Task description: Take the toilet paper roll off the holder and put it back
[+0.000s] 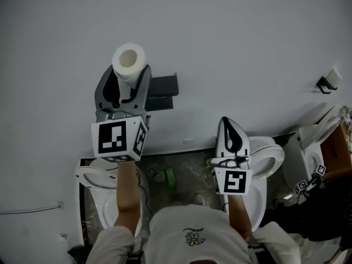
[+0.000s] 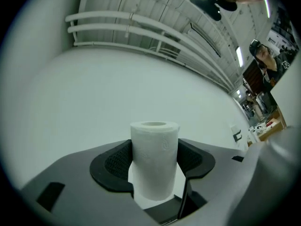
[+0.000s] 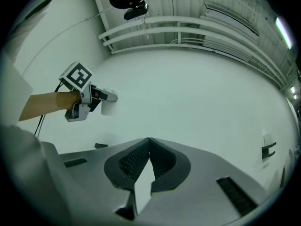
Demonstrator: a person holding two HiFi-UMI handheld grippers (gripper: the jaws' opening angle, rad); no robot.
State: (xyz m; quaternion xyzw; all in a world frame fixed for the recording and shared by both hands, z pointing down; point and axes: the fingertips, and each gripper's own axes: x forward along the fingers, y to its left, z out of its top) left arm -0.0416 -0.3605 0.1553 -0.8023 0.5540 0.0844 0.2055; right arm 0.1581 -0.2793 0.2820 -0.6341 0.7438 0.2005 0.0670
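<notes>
A white toilet paper roll (image 1: 130, 62) stands upright between the jaws of my left gripper (image 1: 127, 77), which is shut on it and holds it in front of the white wall. In the left gripper view the roll (image 2: 154, 160) fills the gap, and both black pads (image 2: 117, 164) press its sides. The dark holder (image 1: 163, 92) is fixed to the wall just right of the roll and carries nothing. My right gripper (image 1: 231, 130) is shut with its tips touching and nothing between them. In the right gripper view my left gripper (image 3: 109, 102) with the roll shows at the far left.
A white toilet (image 1: 93, 176) stands below the left hand and another (image 1: 269, 155) by the right hand. A green bottle (image 1: 170, 177) lies on the floor between them. A dark hook (image 1: 324, 84) hangs on the wall at right. A cardboard box (image 1: 336, 150) is at the right edge.
</notes>
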